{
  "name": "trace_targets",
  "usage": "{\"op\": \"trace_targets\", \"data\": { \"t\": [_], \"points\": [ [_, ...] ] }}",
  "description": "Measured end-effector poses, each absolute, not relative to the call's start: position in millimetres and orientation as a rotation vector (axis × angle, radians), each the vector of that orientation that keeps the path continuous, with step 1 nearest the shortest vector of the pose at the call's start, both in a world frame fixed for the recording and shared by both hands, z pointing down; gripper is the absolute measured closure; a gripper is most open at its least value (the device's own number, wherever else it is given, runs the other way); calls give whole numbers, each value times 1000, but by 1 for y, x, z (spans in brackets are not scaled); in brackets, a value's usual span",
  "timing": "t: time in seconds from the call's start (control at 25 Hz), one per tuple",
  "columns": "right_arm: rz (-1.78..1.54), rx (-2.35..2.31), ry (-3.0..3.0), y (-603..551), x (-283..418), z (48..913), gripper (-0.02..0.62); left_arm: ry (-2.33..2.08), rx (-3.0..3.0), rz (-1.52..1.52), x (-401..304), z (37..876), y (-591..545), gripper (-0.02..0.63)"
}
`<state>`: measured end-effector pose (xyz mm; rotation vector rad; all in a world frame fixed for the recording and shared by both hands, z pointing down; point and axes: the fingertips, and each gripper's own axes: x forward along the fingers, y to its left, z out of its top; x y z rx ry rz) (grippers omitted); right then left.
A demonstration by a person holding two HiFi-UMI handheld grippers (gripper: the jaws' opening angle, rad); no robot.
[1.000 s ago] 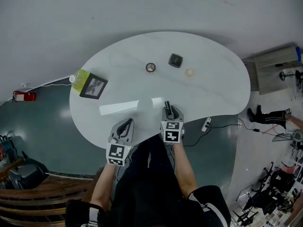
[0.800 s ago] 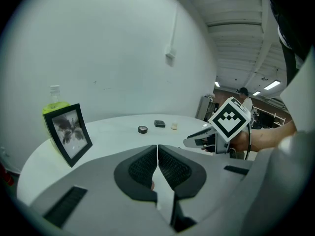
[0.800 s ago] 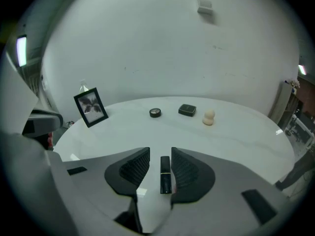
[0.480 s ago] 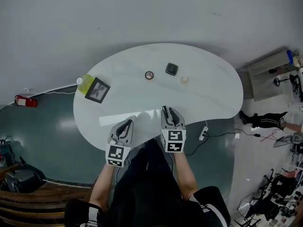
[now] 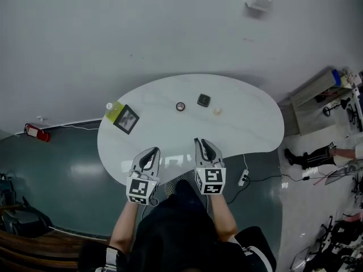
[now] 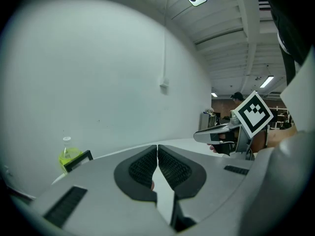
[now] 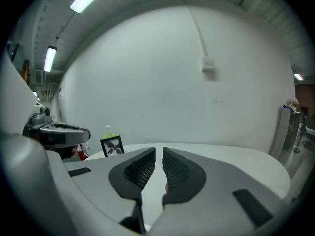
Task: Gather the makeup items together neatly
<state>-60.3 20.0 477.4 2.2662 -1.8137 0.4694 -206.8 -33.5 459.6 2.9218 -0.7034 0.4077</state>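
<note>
Three small makeup items lie in a loose row at the far side of the white oval table (image 5: 249,129): a round ringed pot (image 5: 180,106), a dark square compact (image 5: 203,100) and a cream round piece (image 5: 217,111). Both grippers hover over the near edge, well short of them. My left gripper (image 5: 152,151) (image 6: 157,146) is shut with nothing in it. The jaws of my right gripper (image 5: 198,141) (image 7: 159,150) are closing, with a narrow gap left and nothing between them.
A black photo frame (image 5: 126,119) (image 7: 112,146) and a yellow-green bottle (image 5: 113,107) (image 6: 68,154) stand at the table's left end. A power strip (image 5: 245,178) and cable lie on the floor to the right. A grey wall rises behind the table.
The head view has pulled back, so the table looks smaller. Both grippers have drawn back toward the near edge. The items on the table have not moved.
</note>
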Motion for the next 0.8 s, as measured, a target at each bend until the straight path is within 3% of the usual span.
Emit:
{"op": "trace_targets", "data": {
  "t": [0.8],
  "points": [
    [281,2343,-1885,64,-96,413,560,-720,2982,201,-229,395,4,586]
  ]
}}
